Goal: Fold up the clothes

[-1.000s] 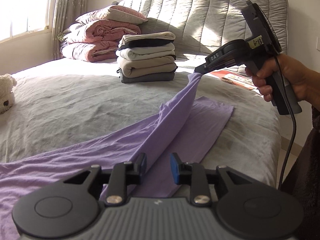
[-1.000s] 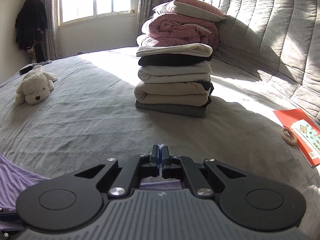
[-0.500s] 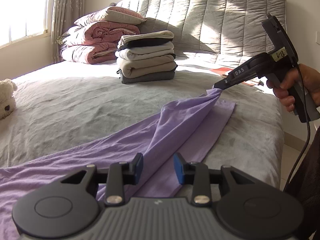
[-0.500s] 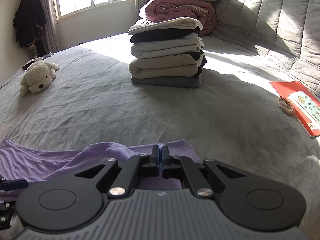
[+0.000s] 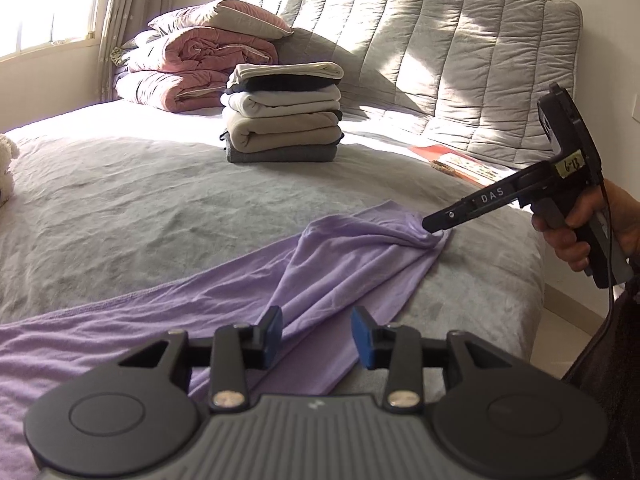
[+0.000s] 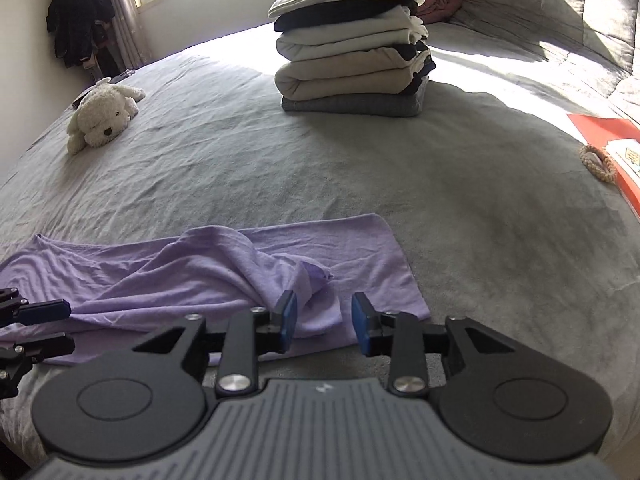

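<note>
A purple garment (image 5: 340, 272) lies spread on the grey bed (image 5: 140, 208), one ridge of it bunched. My left gripper (image 5: 316, 334) hovers low over its near part. Its jaws are opening, and a fold of the cloth runs between the blue pads (image 5: 273, 330) without being pinched. My right gripper (image 6: 324, 322) is also opening. The garment's crumpled corner (image 6: 316, 276) rests loose on the bed between its pads. In the left wrist view a hand holds the right gripper (image 5: 430, 226) with its tip down at that corner. At the left edge of the right wrist view the left gripper (image 6: 70, 325) shows over the garment (image 6: 160, 276).
A stack of folded clothes (image 5: 284, 120) stands mid-bed before folded pink duvets (image 5: 200, 64) and the quilted headboard (image 5: 440, 60). A plush dog (image 6: 104, 114) lies far left. A red booklet (image 6: 608, 140) and a braided ring (image 6: 598, 162) lie right. The bed edge drops off at right (image 5: 536, 280).
The right gripper came down with the garment's corner, laid it on the bed and its jaws parted, letting go. The left gripper's jaws widened over the cloth.
</note>
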Motion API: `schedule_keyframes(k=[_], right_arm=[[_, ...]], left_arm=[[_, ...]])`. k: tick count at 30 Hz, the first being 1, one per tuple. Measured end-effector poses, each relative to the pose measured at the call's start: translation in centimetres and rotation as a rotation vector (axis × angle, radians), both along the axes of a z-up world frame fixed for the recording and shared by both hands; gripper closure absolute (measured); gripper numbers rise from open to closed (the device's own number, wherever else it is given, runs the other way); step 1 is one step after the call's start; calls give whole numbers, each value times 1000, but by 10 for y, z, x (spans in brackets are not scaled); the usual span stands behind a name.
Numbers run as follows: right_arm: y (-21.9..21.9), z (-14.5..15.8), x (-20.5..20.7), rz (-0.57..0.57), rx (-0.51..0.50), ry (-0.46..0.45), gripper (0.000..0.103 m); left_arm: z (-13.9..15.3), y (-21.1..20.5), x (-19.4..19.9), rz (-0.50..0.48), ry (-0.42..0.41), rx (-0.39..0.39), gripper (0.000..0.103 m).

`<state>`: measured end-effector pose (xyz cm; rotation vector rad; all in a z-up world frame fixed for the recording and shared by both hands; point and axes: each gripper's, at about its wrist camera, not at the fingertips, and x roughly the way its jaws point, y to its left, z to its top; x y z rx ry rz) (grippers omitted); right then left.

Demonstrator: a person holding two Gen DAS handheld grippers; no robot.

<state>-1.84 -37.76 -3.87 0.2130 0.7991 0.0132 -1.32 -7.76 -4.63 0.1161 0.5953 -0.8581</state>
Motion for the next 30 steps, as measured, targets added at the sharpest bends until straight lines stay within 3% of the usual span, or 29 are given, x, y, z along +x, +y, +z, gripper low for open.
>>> schedule_keyframes(k=[8, 16, 26, 30], right_arm=[[-18, -5, 8, -22, 217, 13, 65], [-27, -12, 19, -60, 231, -3, 67], [-40, -10, 25, -36, 222, -43, 72], [-52, -2, 21, 15, 242, -74, 72]], left_arm=[[16, -42, 32, 19, 56, -1, 61], [12, -79, 18, -18, 61, 26, 60], [-17, -85, -6, 0, 90, 66, 60], [-29, -78, -16, 46, 78, 14, 60]])
